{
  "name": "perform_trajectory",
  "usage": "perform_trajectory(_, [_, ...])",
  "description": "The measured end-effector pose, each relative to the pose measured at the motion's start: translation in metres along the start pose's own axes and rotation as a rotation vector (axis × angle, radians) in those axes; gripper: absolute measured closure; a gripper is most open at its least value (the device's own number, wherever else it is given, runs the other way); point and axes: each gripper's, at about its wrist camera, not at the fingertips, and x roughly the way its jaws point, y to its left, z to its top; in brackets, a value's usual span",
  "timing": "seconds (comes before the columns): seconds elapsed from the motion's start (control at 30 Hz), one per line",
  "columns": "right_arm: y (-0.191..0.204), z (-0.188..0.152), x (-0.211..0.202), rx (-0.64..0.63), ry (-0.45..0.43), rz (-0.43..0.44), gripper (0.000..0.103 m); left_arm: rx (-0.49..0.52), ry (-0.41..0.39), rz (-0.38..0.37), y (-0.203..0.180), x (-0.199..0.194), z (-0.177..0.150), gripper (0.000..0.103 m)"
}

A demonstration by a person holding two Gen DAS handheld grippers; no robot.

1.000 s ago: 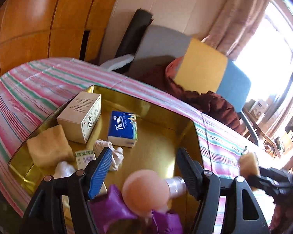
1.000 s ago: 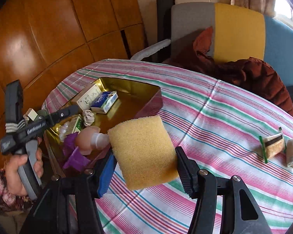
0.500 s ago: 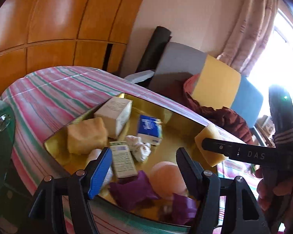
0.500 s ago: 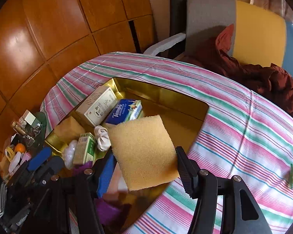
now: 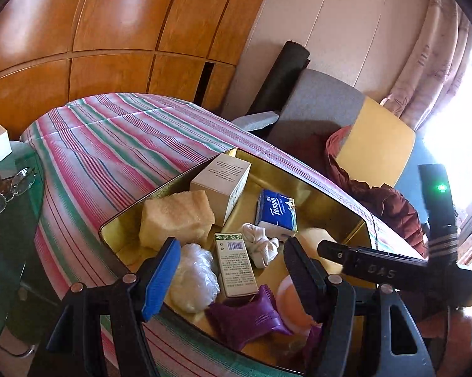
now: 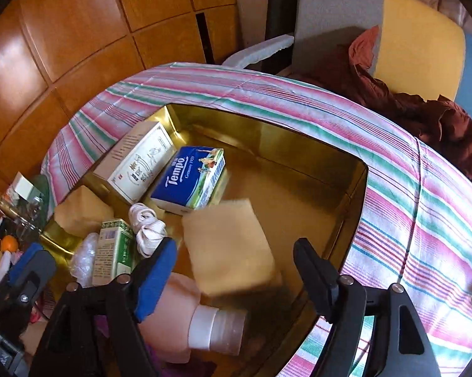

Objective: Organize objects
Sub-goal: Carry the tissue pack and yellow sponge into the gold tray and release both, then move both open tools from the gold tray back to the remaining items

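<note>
The yellow sponge (image 6: 229,246) is sitting blurred in the right wrist view, over the bare middle of the gold tray (image 6: 352,194), just ahead of the right gripper (image 6: 232,270), whose jaws are standing wide apart on either side of it without touching it; whether the sponge is resting on the tray floor cannot be told. In the left wrist view the same sponge (image 5: 317,238) is peeking out behind the right gripper's black finger. Around it in the tray are lying a blue Tempo tissue pack (image 6: 188,179), a white carton (image 6: 135,163), a knotted white cord (image 6: 146,226), a green-and-white box (image 6: 113,251), a second sponge block (image 5: 176,216), a clear plastic bundle (image 5: 193,276), a purple wrapper (image 5: 245,317) and a pink bottle (image 6: 179,317) with a white cap, lying on its side. The left gripper (image 5: 229,279) is hovering over the tray's near edge with its jaws apart and gripping nothing. The tray is resting on the bench under a striped cloth (image 6: 424,220). A pair of glasses (image 5: 9,188) is lying on a glass side table (image 5: 19,220) to the left.
</note>
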Motion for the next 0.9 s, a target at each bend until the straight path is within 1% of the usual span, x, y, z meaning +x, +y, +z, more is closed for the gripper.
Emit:
perform_trajectory(0.17, [-0.008,-0.007,-0.020,0.046,-0.064,0.030,0.022,0.003,0.026,-0.004,-0.003,0.002,-0.003,0.034])
perform_trajectory(0.33, [-0.016,-0.014,-0.037,0.054,-0.097,0.016,0.022,0.016,0.026,-0.024,-0.008,0.000,-0.005,0.034])
perform_trajectory(0.47, [-0.021,-0.023,-0.052,0.049,-0.122,-0.015,0.022,0.048,0.046,-0.121,-0.017,0.000,-0.009,0.034])
perform_trajectory(0.63, [-0.038,-0.036,-0.069,0.049,-0.137,-0.068,0.022,0.130,0.074,-0.190,-0.039,-0.003,-0.017,0.034])
perform_trajectory(0.8, [-0.061,-0.052,-0.080,0.071,-0.119,-0.112,0.019,0.236,0.091,-0.255,-0.064,-0.010,-0.028,0.034])
perform_trajectory(0.9, [-0.081,-0.066,-0.084,0.096,-0.090,-0.144,0.019,0.297,0.105,-0.301,-0.079,-0.016,-0.035,0.034])
